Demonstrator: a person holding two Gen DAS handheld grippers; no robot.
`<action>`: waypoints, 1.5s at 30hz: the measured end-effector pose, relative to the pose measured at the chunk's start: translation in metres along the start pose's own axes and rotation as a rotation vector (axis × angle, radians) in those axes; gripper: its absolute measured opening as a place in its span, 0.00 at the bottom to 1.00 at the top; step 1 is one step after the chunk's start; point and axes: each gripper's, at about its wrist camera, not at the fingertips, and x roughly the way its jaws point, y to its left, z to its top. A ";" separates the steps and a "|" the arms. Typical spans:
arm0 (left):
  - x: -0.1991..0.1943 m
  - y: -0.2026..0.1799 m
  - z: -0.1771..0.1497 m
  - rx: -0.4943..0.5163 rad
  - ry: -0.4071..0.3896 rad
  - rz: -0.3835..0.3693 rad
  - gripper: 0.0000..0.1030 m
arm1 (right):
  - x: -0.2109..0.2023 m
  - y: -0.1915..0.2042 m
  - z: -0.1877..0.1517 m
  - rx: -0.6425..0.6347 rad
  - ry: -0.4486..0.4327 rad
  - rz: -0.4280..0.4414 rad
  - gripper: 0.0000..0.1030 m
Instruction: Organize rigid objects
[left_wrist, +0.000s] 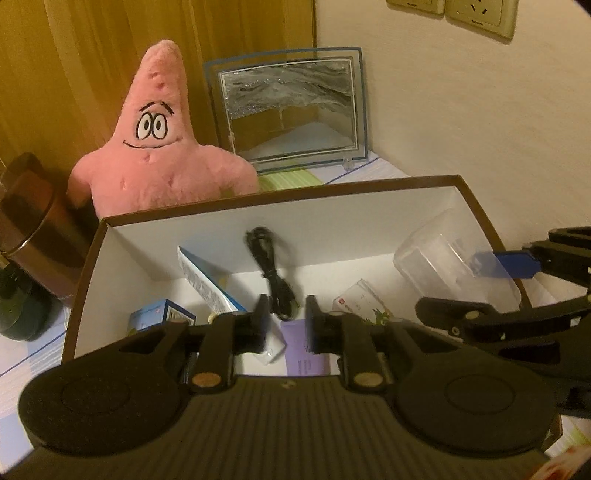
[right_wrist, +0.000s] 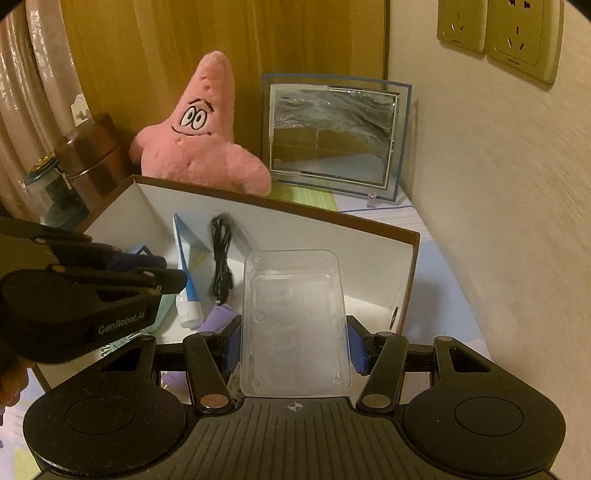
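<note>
The box (right_wrist: 413, 254) is sitting open on the table (right_wrist: 424, 221), brown rim facing up, with free floor along its right wall. The plush (right_wrist: 199, 147) and frame (right_wrist: 332, 133) are standing behind it. The right gripper (right_wrist: 293, 345) is pinching the clear tray (right_wrist: 295, 325) above the box. The left gripper (left_wrist: 286, 325) is hovering slightly spread, empty, over the cable (left_wrist: 269, 273) and tube (left_wrist: 207, 291) inside.

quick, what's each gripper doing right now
left gripper: open, holding nothing
right gripper: shut on the clear tray over the box
</note>
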 end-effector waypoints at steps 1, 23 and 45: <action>0.000 0.000 0.001 -0.002 -0.002 0.002 0.27 | 0.000 0.000 0.000 0.000 0.004 0.000 0.54; -0.035 0.006 -0.016 -0.056 -0.022 0.046 0.53 | -0.016 -0.006 0.005 0.008 -0.073 -0.012 0.67; -0.122 -0.004 -0.066 -0.199 -0.119 0.150 0.67 | -0.087 0.007 -0.041 -0.011 -0.064 0.107 0.70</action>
